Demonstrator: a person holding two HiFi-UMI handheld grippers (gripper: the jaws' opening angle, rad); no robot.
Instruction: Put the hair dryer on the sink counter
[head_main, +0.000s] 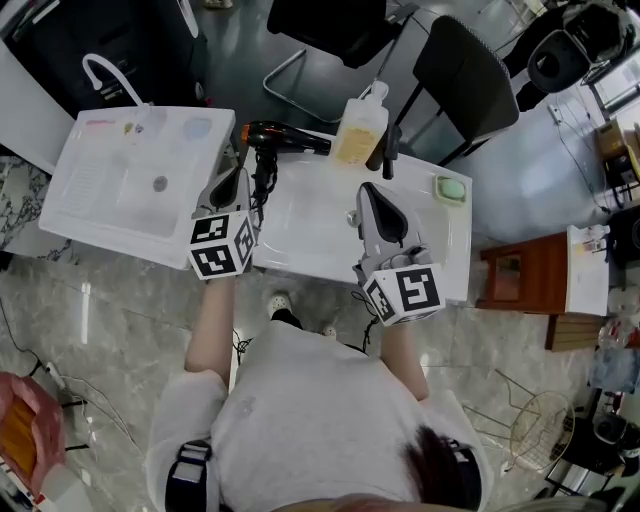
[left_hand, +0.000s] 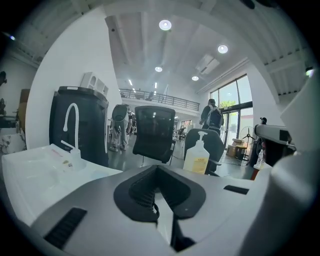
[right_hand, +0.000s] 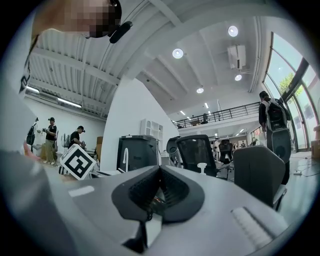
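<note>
The black hair dryer (head_main: 285, 138) with an orange band lies on its side at the far edge of the white sink counter (head_main: 310, 235), its dark cord (head_main: 265, 185) trailing toward me. My left gripper (head_main: 233, 180) hovers just left of the cord, short of the dryer, and is shut; in the left gripper view its jaws (left_hand: 158, 175) meet with nothing between them. My right gripper (head_main: 371, 192) hangs over the counter's middle, to the right of the dryer. Its jaws (right_hand: 159, 172) also look shut and empty. Neither gripper view shows the dryer.
A sink basin (head_main: 95, 195) with a white faucet (head_main: 105, 72) takes up the counter's left part. A yellow pump bottle (head_main: 358, 130) stands right of the dryer, and a green soap dish (head_main: 451, 189) sits at the far right. Black chairs (head_main: 465, 75) stand behind, a wooden cabinet (head_main: 525, 275) to the right.
</note>
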